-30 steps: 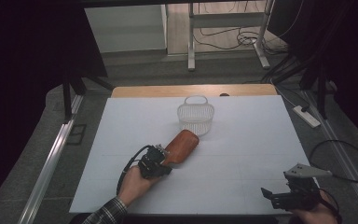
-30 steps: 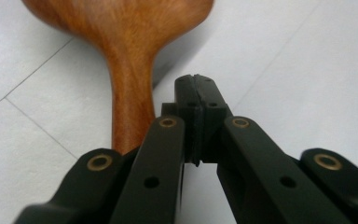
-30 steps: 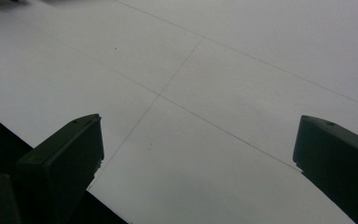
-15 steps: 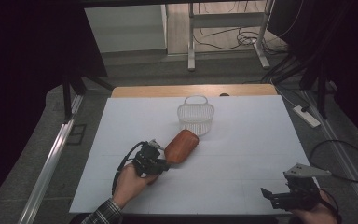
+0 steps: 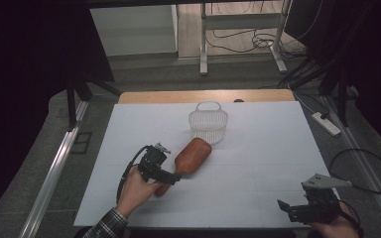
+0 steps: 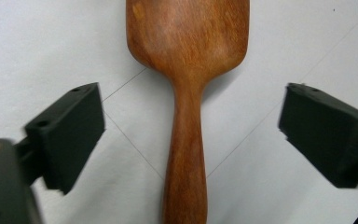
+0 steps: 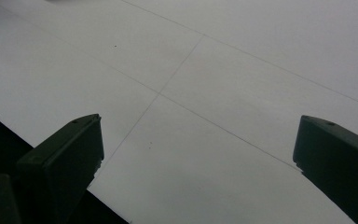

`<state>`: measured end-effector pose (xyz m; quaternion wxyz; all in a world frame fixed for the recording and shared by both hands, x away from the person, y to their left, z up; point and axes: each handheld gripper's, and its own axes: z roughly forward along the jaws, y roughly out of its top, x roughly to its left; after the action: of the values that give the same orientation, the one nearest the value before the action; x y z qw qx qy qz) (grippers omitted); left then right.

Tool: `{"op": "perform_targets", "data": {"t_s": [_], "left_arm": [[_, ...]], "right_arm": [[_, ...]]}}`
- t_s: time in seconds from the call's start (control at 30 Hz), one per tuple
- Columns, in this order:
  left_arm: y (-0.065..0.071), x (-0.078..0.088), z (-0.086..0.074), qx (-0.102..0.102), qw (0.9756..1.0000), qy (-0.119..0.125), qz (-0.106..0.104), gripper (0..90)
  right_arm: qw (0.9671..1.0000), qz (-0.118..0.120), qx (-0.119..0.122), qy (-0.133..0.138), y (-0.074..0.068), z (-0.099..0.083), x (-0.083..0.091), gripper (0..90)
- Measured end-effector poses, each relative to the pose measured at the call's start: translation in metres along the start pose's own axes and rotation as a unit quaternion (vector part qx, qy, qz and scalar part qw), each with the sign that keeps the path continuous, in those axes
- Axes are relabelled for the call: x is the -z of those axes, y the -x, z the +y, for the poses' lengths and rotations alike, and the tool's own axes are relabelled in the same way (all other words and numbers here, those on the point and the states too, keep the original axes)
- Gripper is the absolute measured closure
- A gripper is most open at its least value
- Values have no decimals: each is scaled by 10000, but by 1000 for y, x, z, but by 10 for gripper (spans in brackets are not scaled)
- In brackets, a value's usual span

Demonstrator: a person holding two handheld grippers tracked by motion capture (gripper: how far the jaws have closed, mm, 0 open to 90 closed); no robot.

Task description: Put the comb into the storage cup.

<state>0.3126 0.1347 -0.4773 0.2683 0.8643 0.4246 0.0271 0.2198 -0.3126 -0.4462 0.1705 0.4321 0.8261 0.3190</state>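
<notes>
Open table on most sides, one cluster in the middle

The wooden paddle brush [image 5: 187, 159] lies slanted mid-table, its head just short of the wire basket [image 5: 208, 125] behind it; only a narrow gap separates them. The left gripper [image 5: 171, 177] sits over the handle, jaws wide with bare sheet either side of it. The white table sheet [image 5: 268, 148] runs unobstructed to the right, where the right gripper [image 5: 285, 207] hovers at the near edge.

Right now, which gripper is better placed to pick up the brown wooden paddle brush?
Left. The left gripper has just been opening, and its jaws straddle the brown wooden paddle brush's handle without touching. The right gripper hangs open at the white table's near right corner.
</notes>
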Motion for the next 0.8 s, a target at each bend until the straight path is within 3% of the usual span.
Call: {"op": "perform_targets", "data": {"t_s": [0.03, 0.5, 0.8], "left_arm": [[0, 0, 1, -15, 10000, -8, 46, 1], [4, -21, 1, -293, 9992, -227, 132, 0], [5, -37, -1, -289, 9988, -398, -2, 0]], "right_arm": [[10000, 2, -2, 2, 0, 0, 0, 16], [10000, 4, 34, -9, -1, 0, 0, 16], [10000, 18, 45, -24, -1, 0, -1, 15]]}}
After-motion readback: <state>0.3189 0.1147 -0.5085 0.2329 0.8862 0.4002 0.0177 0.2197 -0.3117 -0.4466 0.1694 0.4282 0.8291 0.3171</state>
